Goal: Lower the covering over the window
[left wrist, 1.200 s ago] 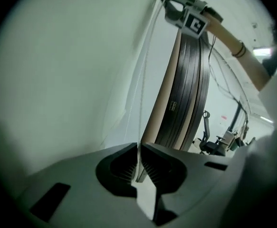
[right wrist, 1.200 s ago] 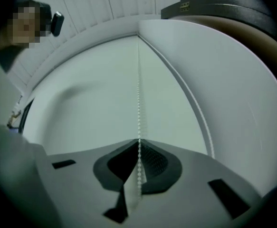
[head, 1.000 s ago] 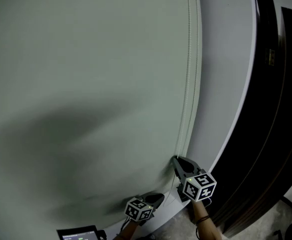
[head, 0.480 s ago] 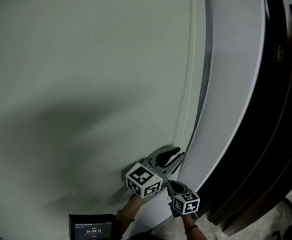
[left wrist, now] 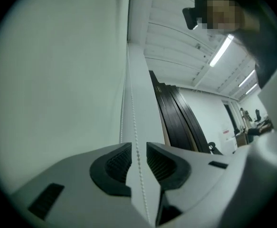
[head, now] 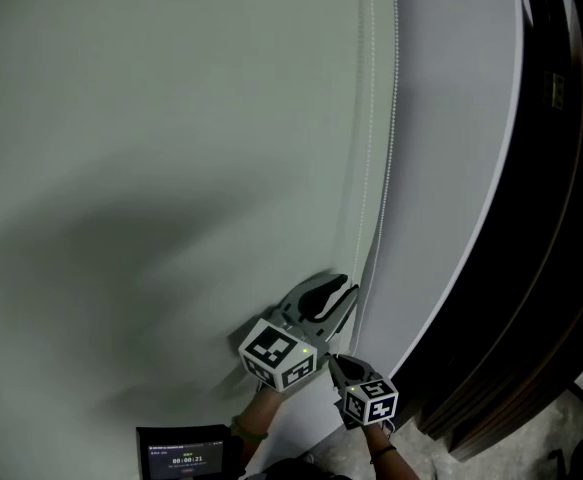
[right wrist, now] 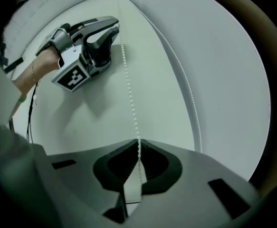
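The pale roller blind (head: 171, 148) fills the left of the head view, and its white bead chain (head: 381, 188) hangs down its right edge. My left gripper (head: 339, 293) is open around one strand of that chain (left wrist: 131, 103). The strand runs through the gap between the ribbed pads (left wrist: 117, 163) without being pressed. Just below it, my right gripper (head: 335, 362) is shut on the same strand (right wrist: 128, 99), which enters its closed tips (right wrist: 138, 146). In the right gripper view the left gripper (right wrist: 115, 32) shows higher up, and a second strand (right wrist: 186, 89) hangs free to the right.
A white wall strip (head: 451, 168) borders the blind on the right, and dark door panels (head: 561, 218) stand beyond it. A small lit screen (head: 181, 453) sits at the bottom edge. Ceiling strip lights (left wrist: 221, 51) show in the left gripper view.
The left gripper has risen from the bottom edge to the chain, above the right gripper. The right gripper has moved down along the blind's edge.
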Tool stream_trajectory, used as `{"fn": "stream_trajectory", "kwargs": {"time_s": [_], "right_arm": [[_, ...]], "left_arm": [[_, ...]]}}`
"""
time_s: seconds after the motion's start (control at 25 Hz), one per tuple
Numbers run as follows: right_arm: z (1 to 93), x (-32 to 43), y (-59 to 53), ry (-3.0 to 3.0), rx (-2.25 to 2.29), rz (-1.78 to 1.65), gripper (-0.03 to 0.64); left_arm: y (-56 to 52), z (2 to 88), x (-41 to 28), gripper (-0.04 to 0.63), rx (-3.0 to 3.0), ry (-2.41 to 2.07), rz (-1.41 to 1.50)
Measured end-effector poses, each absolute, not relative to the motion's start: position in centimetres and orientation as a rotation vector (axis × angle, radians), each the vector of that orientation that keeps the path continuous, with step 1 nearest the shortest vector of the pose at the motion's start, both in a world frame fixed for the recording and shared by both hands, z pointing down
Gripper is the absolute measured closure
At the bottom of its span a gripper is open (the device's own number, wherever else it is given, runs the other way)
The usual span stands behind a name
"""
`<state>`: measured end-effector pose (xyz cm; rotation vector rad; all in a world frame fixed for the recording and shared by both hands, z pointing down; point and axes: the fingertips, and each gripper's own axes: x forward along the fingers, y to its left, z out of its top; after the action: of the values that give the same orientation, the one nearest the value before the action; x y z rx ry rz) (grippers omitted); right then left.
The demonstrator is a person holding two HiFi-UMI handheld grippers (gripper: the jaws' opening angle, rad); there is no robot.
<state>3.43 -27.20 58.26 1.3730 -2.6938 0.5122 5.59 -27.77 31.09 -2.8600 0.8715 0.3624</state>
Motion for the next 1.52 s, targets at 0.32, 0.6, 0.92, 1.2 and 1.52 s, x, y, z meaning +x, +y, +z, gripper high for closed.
{"fn": "stream_trajectory", "kwargs": {"time_s": [0.32,0.6,0.92,1.2,1.52], "right_arm": [[58.5,2.6,-27.1,-2.702,1.350,0.523,0.597],[70.6,3.6,-21.1,-2.448,1.180,0.682,0.597],[70.5,5.1,-20.3,-2.441,1.249,0.671,0.595],[64.4,5.6,-18.0,-2.557,1.304,0.594,0.595],[60.7,6.8,-14.4,-2.600,1.315,0.569,0.595]], "left_arm": [[-29.5,31.2,6.0,0.581,-2.886,0.848,0.301],[-30.6,45.8,6.1,0.583,-3.049,1.013,-0.110],[-32.0,50.5,5.0,0.583,-3.033,1.135,-0.199],[-29.4,59.3,2.6,0.583,-3.061,1.278,-0.616],[-26.4,62.0,1.9,0.543,-3.065,1.377,-0.696]]}}
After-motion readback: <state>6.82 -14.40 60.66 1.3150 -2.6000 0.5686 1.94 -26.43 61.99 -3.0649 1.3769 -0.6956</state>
